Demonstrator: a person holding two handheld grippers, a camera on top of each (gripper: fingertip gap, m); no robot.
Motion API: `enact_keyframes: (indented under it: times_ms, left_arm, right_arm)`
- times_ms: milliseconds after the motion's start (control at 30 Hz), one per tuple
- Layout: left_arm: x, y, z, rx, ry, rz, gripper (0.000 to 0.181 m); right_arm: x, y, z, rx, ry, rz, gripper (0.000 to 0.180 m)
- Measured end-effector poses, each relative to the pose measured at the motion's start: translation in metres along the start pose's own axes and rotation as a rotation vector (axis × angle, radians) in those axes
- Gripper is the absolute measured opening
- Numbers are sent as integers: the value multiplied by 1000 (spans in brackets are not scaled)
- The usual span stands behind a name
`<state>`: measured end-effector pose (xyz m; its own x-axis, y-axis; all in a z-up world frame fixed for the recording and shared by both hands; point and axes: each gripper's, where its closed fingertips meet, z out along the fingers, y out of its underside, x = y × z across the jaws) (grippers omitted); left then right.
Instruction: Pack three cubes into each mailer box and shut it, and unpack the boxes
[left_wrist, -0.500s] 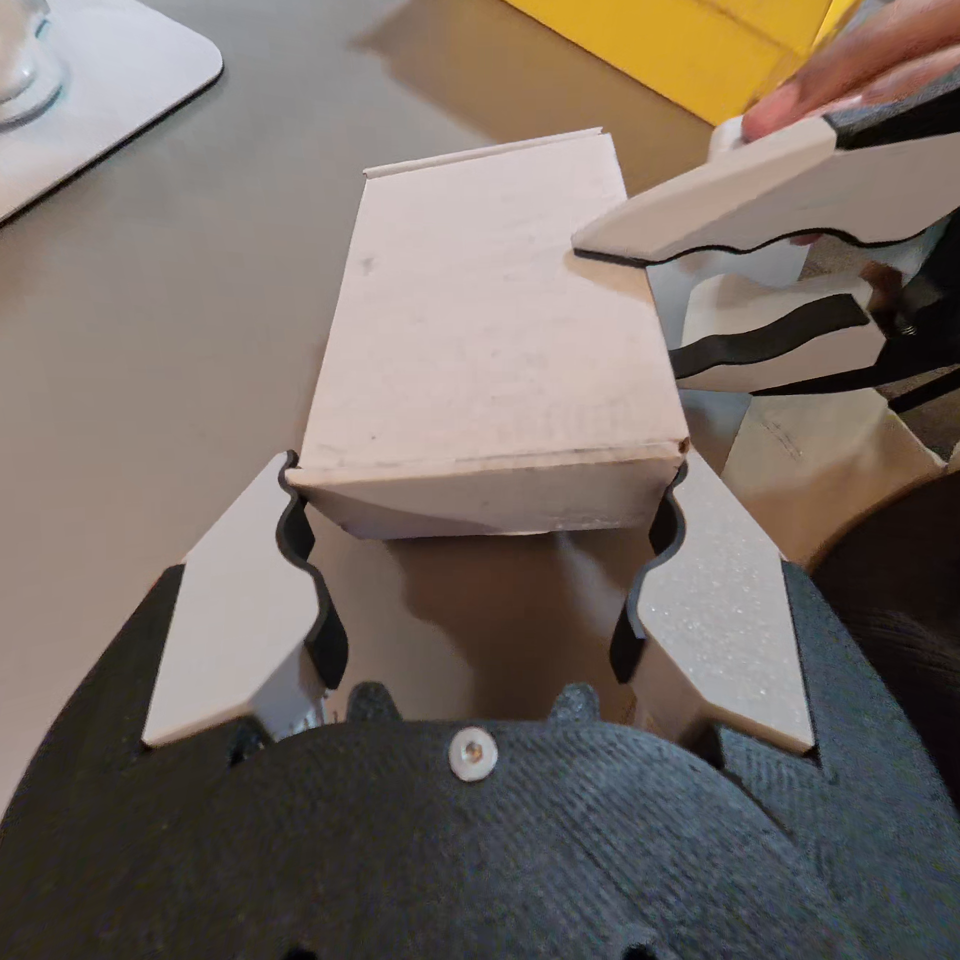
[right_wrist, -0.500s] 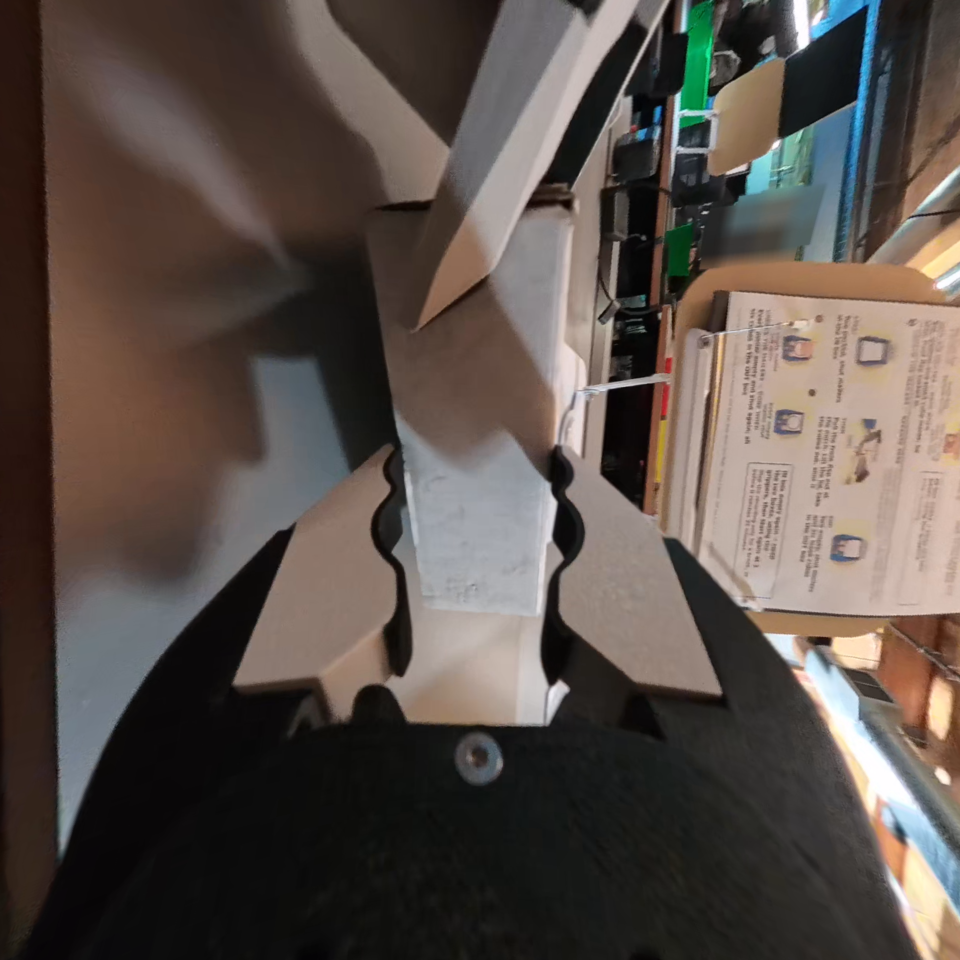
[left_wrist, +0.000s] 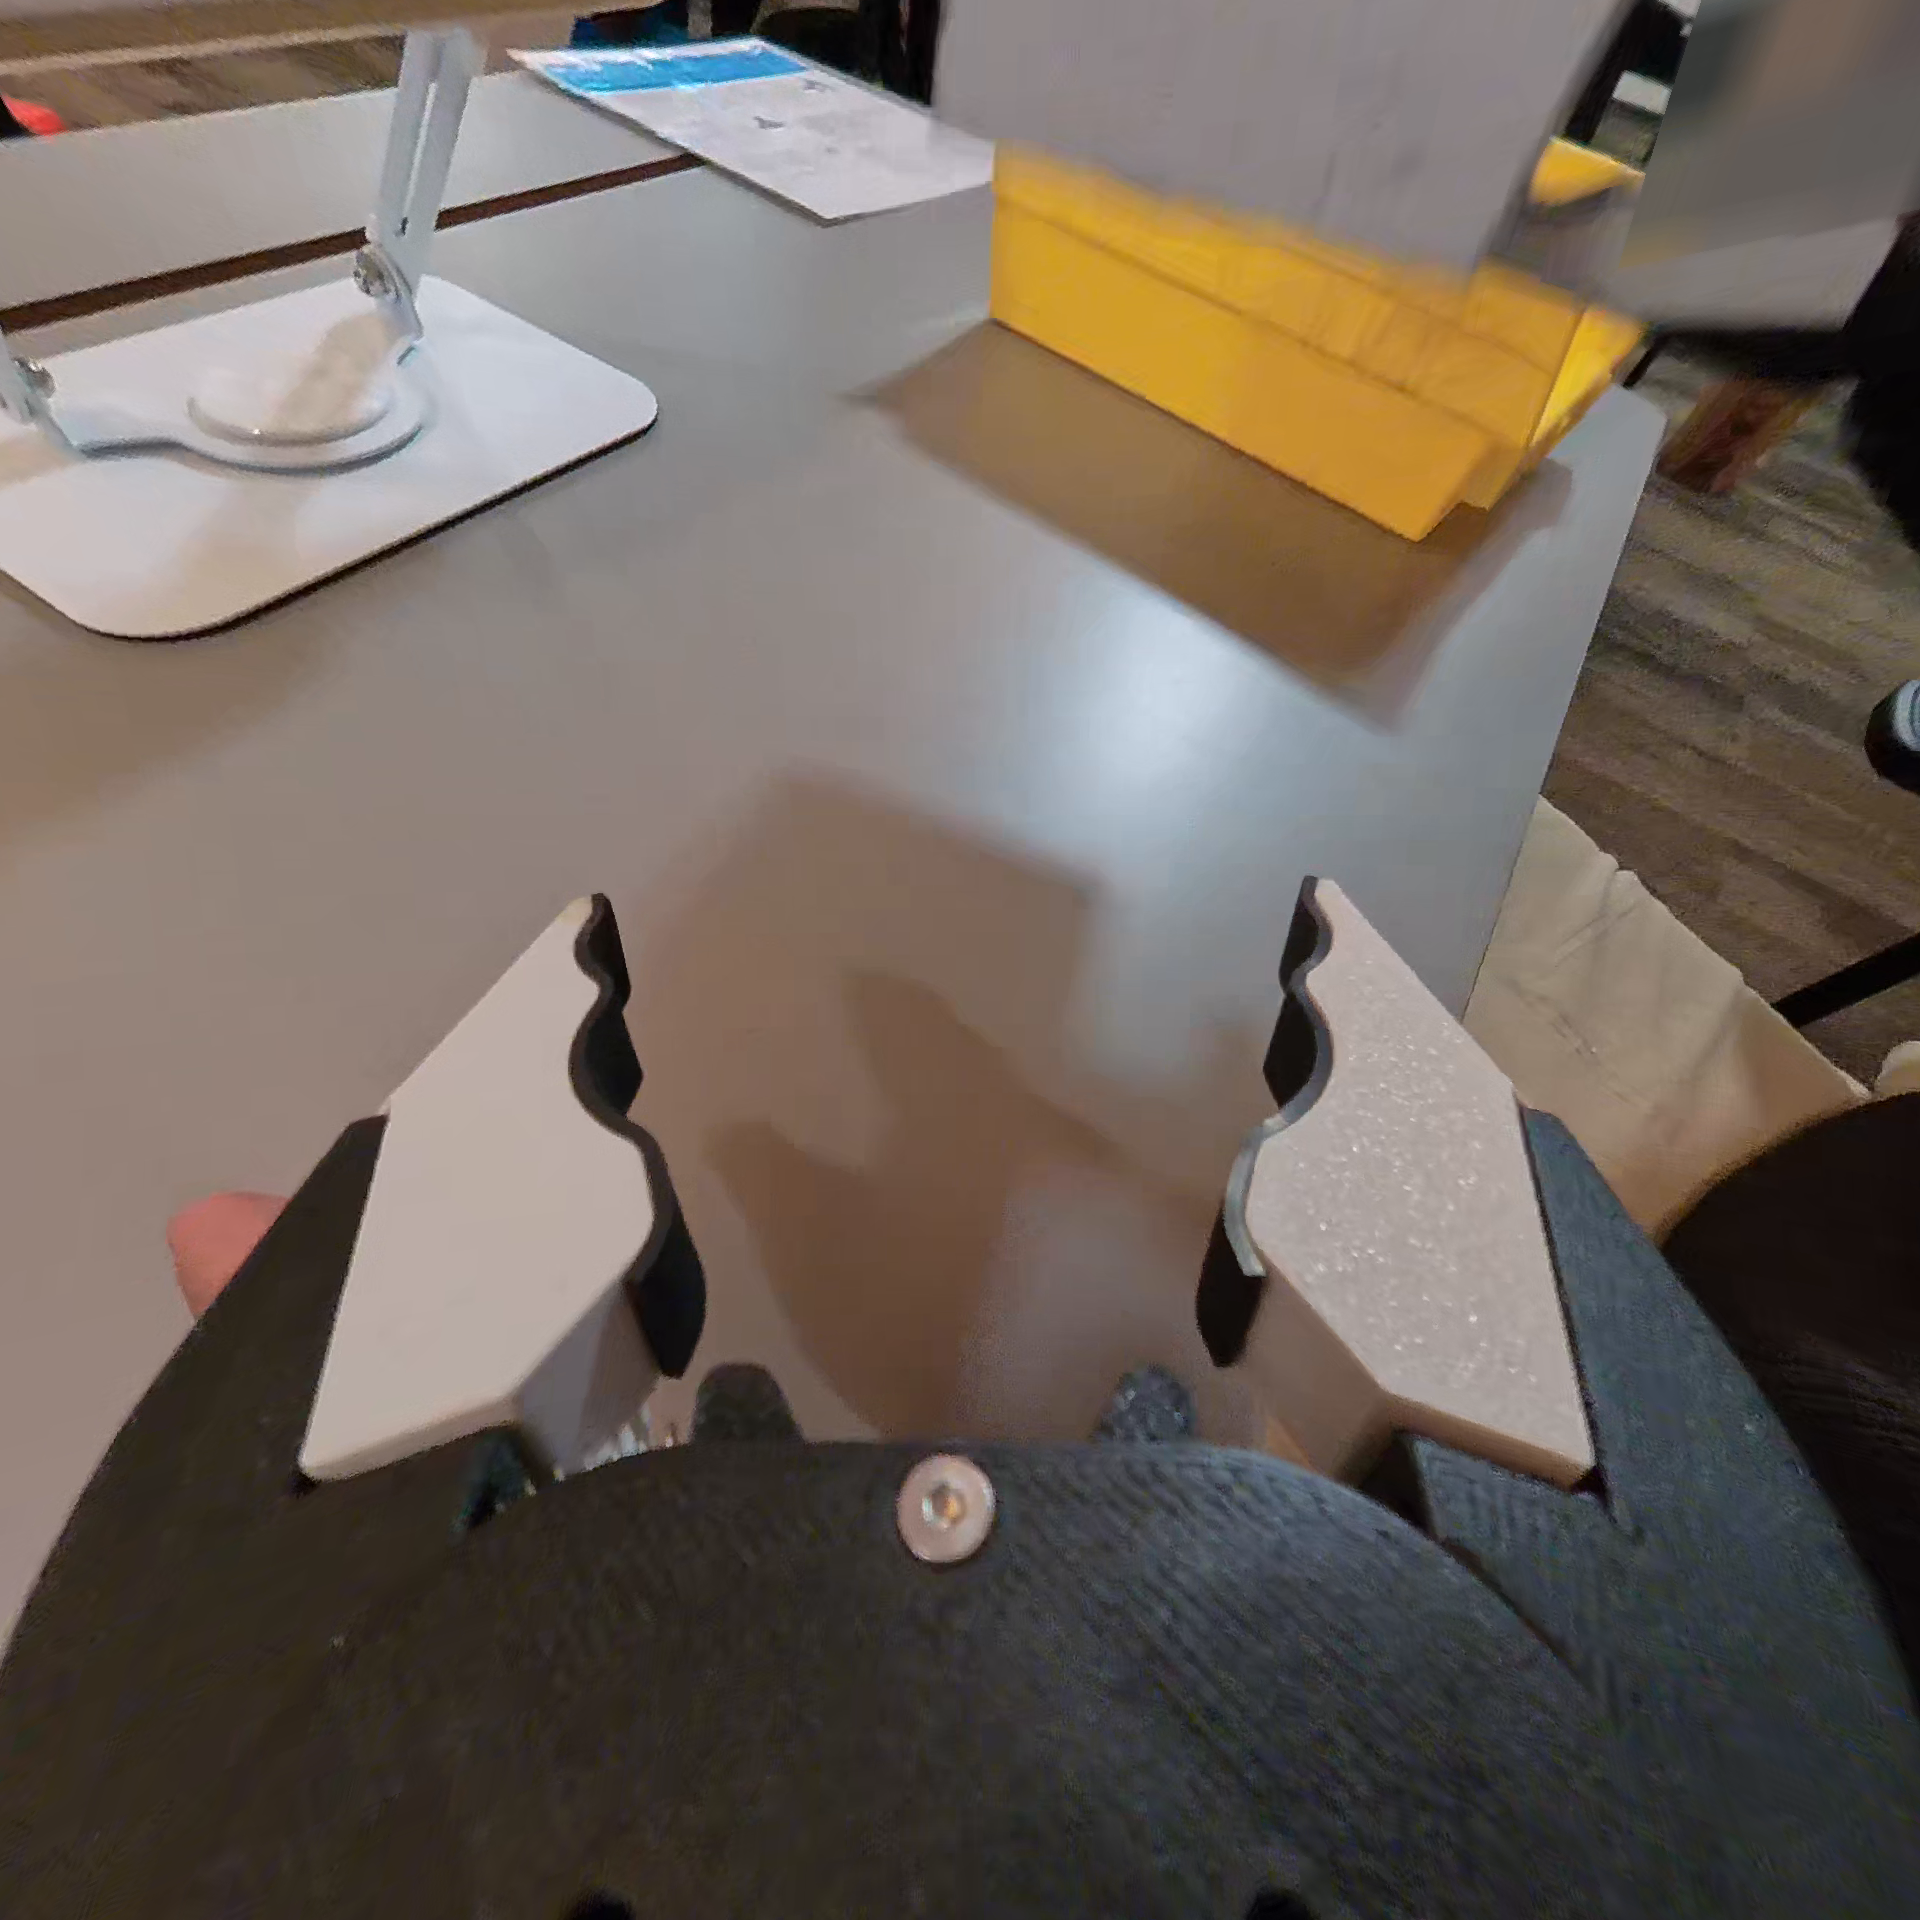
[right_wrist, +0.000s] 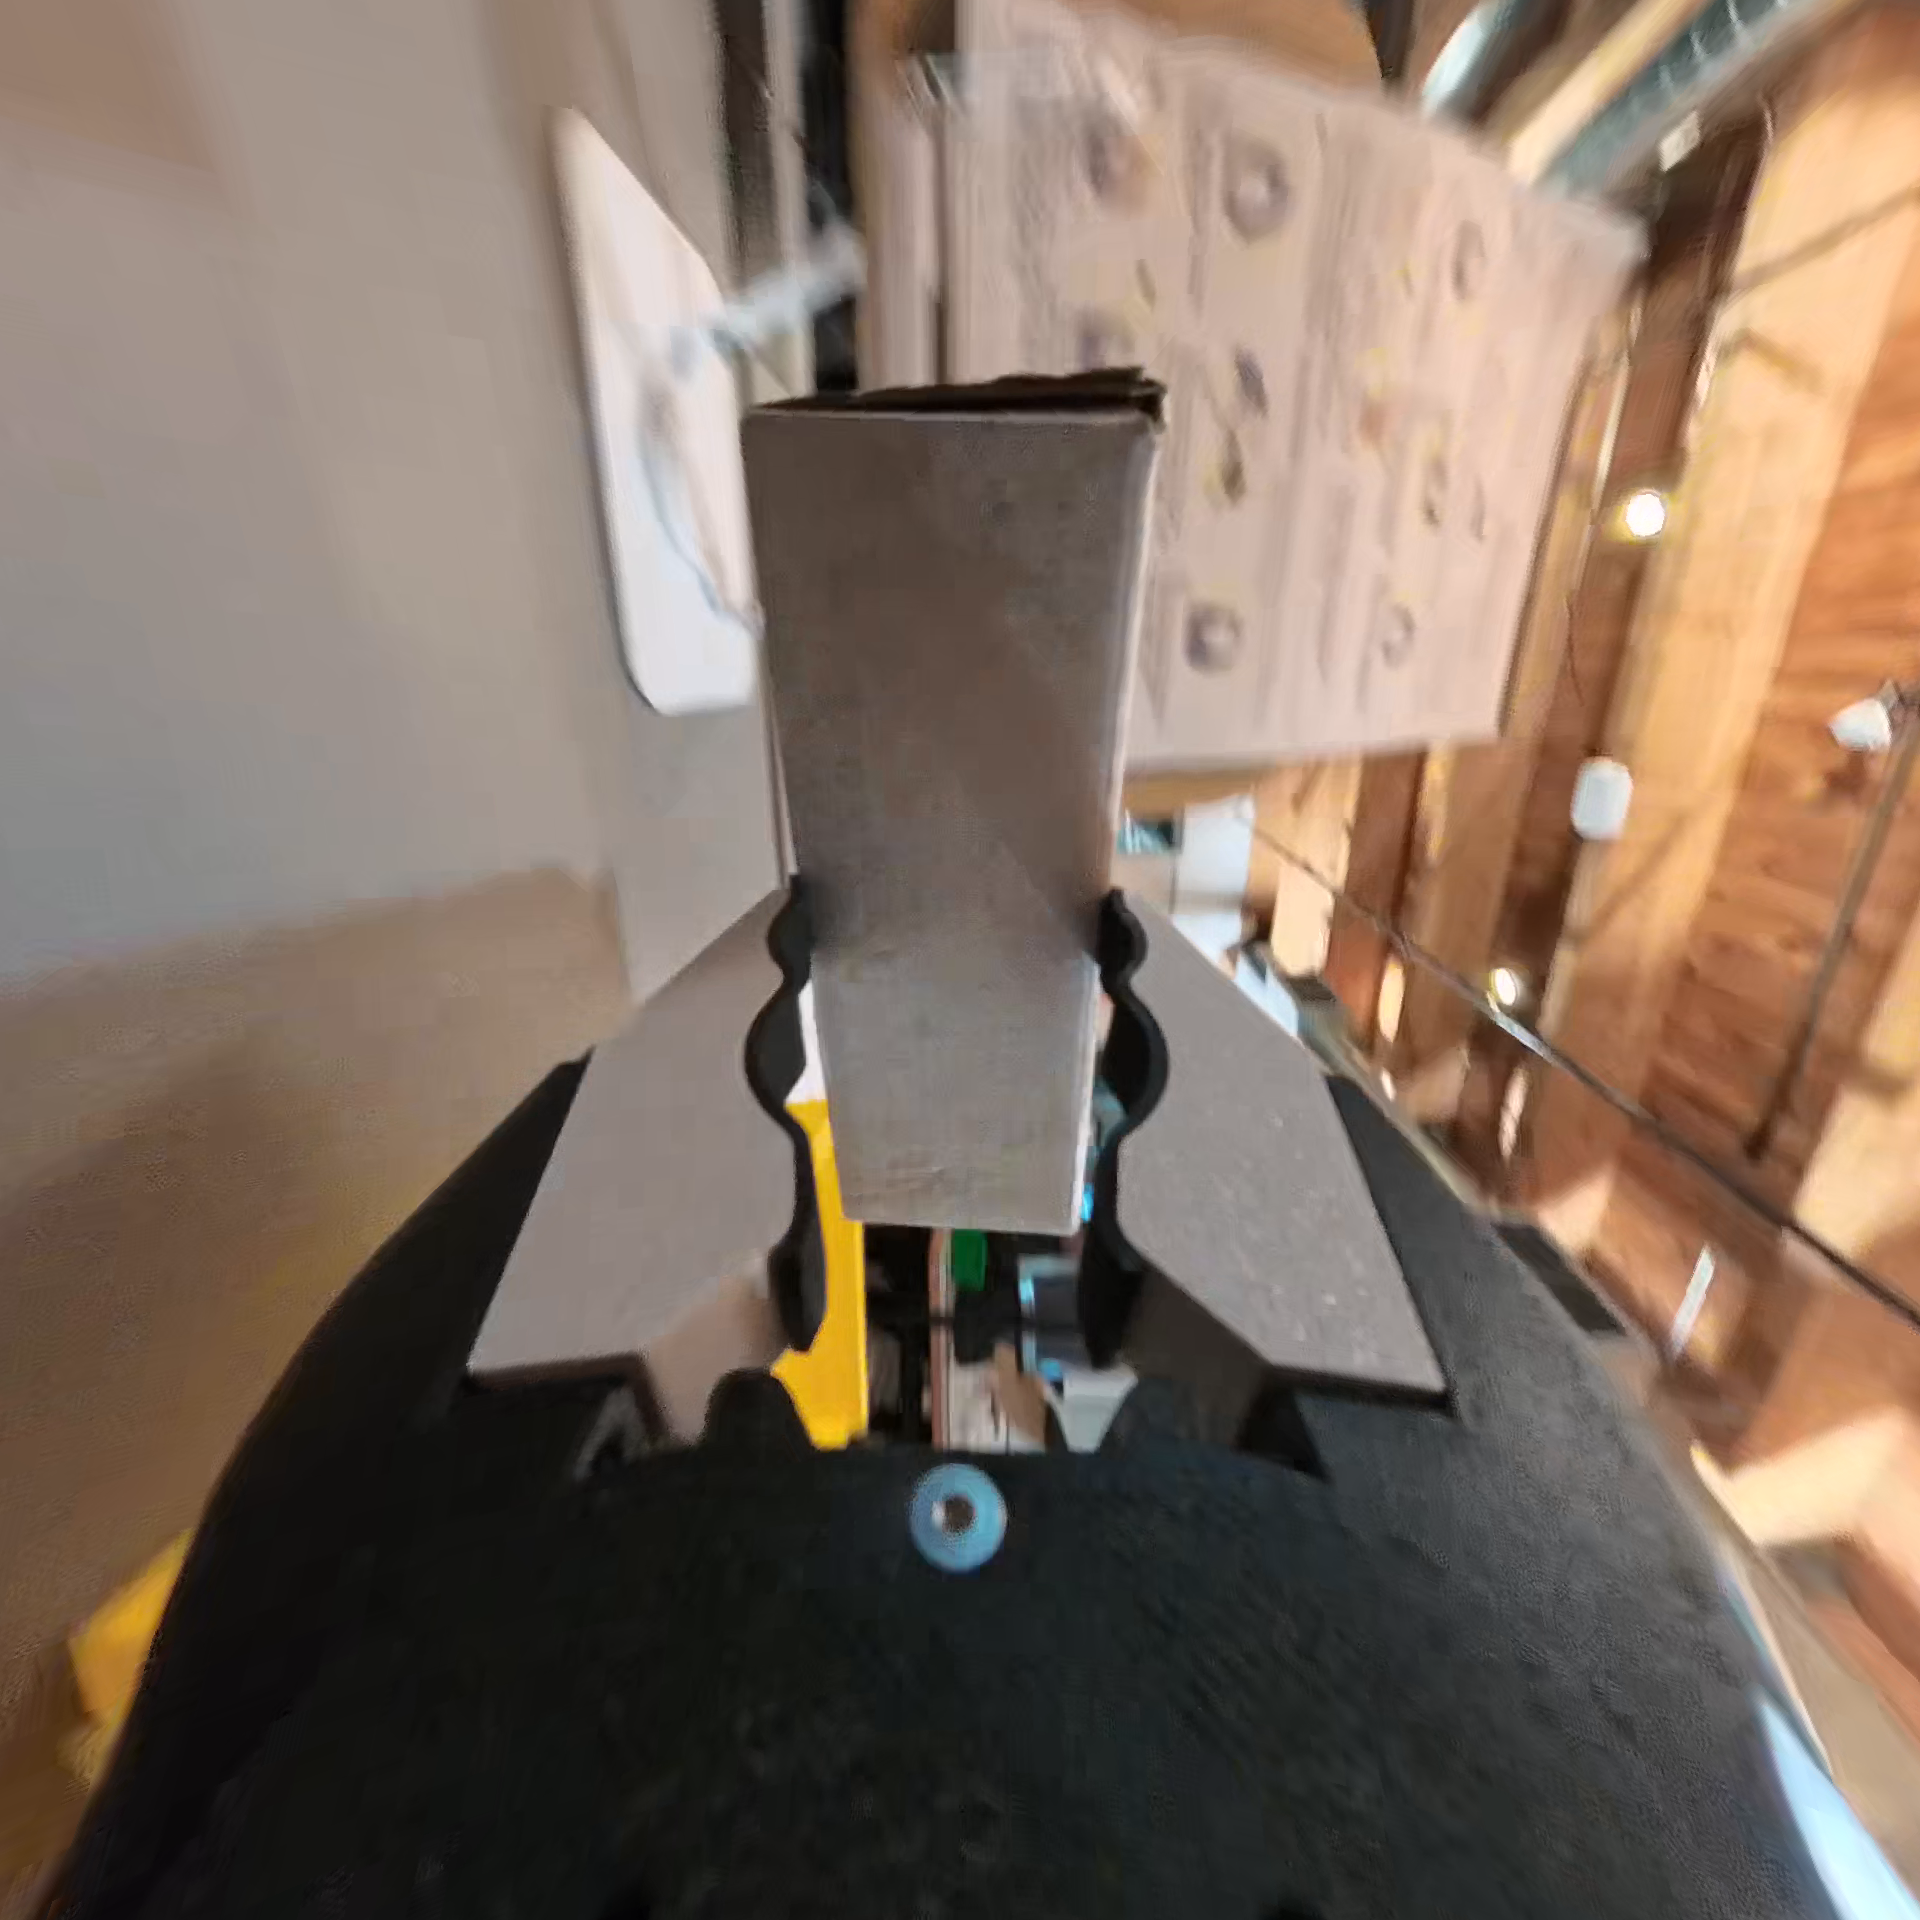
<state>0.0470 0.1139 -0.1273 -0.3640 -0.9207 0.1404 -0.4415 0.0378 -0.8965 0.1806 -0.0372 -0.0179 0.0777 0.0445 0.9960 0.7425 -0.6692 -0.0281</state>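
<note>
Item: closed white box (right_wrist: 951, 790) clamped in my right gripper (right_wrist: 951, 1039) above the counter (left_wrist: 935, 644), left gripper (left_wrist: 951, 1122) wide and empty; next, setting it down.

White mailer box (right_wrist: 940, 727) shut, held up off the table, blurred; yellow mailer box (left_wrist: 1247, 343) lying open at far table edge

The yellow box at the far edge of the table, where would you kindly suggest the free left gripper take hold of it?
Probably across the low near wall of the yellow box, from above. That wall is narrow; the whole box looks wider than the open left gripper.
</note>
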Motion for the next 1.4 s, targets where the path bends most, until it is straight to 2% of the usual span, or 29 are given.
enact_keyframes:
  times_ms: [133,267,367,433,667,867,967,1133,1267,1333,1400]
  left_arm:
    - [1,13,8,-66,-7,28,120]
    - [5,17,14,-91,-23,75,118]
    - [7,14,14,-77,-19,67,116]
    - [5,14,14,-73,-24,59,114]
    - [3,17,17,-83,-19,38,107]
    - [6,18,16,-90,-23,64,107]
    - [6,19,16,-90,-16,59,106]
    - [9,16,11,-76,-19,65,105]
    - [21,7,6,-44,40,-47,105]
    - [36,0,-1,-34,107,-111,105]
    - [41,-8,-16,-29,92,-81,108]
  right_arm:
    - [32,109,-3,-216,54,63,55]
    - [8,201,2,-357,7,118,55]
    - [-25,242,12,-424,-97,87,55]
    - [-45,254,18,-430,-163,73,55]
    - [-108,257,40,-347,-370,64,55]
    - [-115,263,38,-360,-449,121,57]
    - [-121,274,27,-435,-507,131,77]
    - [-96,268,3,-435,-449,223,74]
    - [-48,238,-17,-347,-305,298,69]
    - [-24,205,-27,-246,-254,361,67]
    - [-5,167,-36,-142,-232,416,62]
